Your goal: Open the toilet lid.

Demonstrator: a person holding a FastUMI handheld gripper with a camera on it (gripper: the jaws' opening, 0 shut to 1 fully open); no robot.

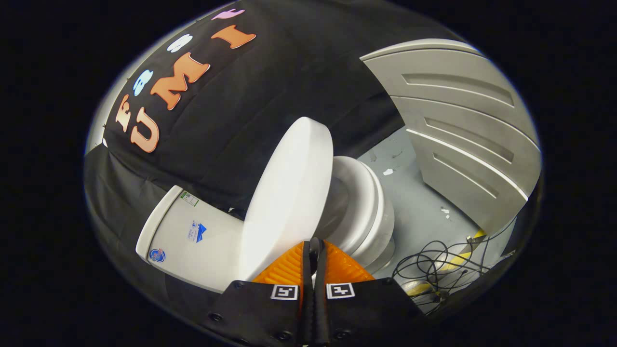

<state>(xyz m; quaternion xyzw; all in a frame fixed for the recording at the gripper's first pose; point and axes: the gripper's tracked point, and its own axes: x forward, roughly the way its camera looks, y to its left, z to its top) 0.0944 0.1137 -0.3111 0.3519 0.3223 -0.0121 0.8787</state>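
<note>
The view is tilted sideways. A white toilet stands against the booth wall, with its tank (193, 236) beside the raised lid (289, 193). The lid is lifted well off the seat ring (364, 202) and stands at a steep angle, its smooth top face turned toward me. Between lid and seat the bowl opening shows in shadow. My gripper (314, 242) is shut, the two fingers pressed together with nothing visible between them. Their tips sit right at the lid's near edge, close to where it meets the seat. Whether they touch the lid is hidden by the fingers.
A grey panelled door (462, 130) stands beyond the toilet. On the grey floor (419, 207) beside the bowl lies a tangle of black cables (438, 267) near a yellow-and-black striped strip (458, 260). Black cloth covers the wall behind the tank.
</note>
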